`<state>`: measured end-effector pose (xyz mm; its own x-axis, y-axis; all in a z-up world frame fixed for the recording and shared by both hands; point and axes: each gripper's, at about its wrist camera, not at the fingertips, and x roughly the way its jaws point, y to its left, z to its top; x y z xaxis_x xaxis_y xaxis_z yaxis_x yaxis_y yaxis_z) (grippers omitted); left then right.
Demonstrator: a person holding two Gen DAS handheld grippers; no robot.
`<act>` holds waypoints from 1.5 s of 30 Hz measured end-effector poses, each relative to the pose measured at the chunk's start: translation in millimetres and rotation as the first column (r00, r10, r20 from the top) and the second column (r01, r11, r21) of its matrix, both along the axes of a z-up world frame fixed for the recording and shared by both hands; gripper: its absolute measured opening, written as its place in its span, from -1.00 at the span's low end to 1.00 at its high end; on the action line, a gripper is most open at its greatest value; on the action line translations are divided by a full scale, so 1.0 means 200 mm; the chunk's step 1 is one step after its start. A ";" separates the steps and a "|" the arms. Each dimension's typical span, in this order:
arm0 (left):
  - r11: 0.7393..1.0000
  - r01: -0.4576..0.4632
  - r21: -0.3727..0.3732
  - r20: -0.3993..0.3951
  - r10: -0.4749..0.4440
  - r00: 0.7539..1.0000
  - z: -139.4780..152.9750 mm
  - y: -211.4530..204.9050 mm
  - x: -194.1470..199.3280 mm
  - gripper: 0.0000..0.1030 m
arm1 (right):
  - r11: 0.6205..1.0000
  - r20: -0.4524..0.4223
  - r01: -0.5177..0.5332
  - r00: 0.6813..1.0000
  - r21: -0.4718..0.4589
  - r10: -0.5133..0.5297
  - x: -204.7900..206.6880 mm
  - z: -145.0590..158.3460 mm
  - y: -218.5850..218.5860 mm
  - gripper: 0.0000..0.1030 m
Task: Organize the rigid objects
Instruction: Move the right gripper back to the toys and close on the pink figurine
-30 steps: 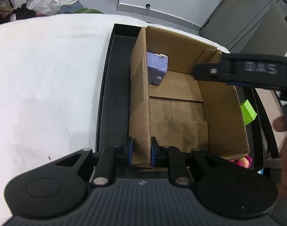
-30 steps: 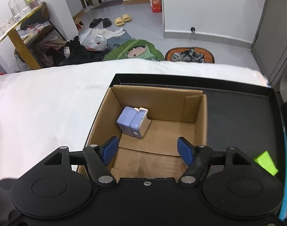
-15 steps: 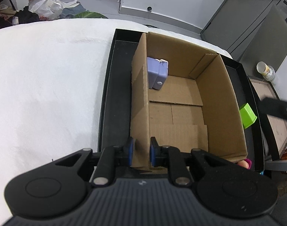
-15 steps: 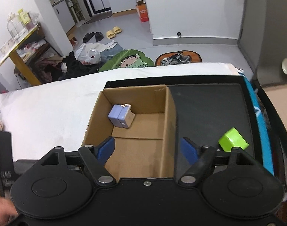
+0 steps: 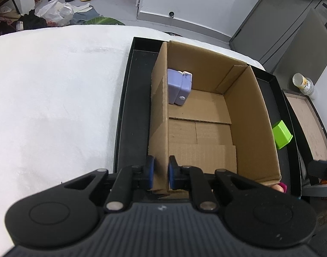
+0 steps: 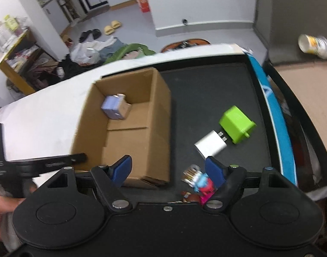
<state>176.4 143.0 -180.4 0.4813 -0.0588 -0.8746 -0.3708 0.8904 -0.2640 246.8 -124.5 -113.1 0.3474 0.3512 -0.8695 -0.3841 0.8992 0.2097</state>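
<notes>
My left claw (image 5: 160, 175) is clamped on the cardboard box's (image 5: 206, 132) near-left wall. My right claw (image 6: 168, 172) is closing on nothing; the silver charger (image 6: 210, 145) lies just beyond its right pad, upper right, long axis running toward the green block (image 6: 236, 124).

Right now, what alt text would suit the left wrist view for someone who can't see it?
The left gripper is clamped on the near wall of an open cardboard box standing in a black tray. One lilac block leans in the box's far corner; a green block sits outside it.
</notes>
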 end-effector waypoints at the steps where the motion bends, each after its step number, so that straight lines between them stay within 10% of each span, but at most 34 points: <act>1: 1.000 0.002 0.000 0.002 -0.002 1.000 0.00 0.00 0.00 -0.77 | 1.000 -0.007 0.005 1.000 -0.007 -0.005 0.00 -0.02 -0.02 0.40; 16: 1.000 0.018 0.020 0.014 -0.018 1.000 0.01 0.01 -0.02 -0.79 | 0.993 -0.181 0.114 0.976 -0.039 -0.119 0.08 -0.28 -0.22 -0.04; 45: 0.999 0.019 0.033 -0.004 -0.018 1.000 0.00 0.00 0.00 -0.78 | 0.979 -0.255 0.139 0.951 -0.151 -0.175 0.12 -0.52 -0.20 -0.08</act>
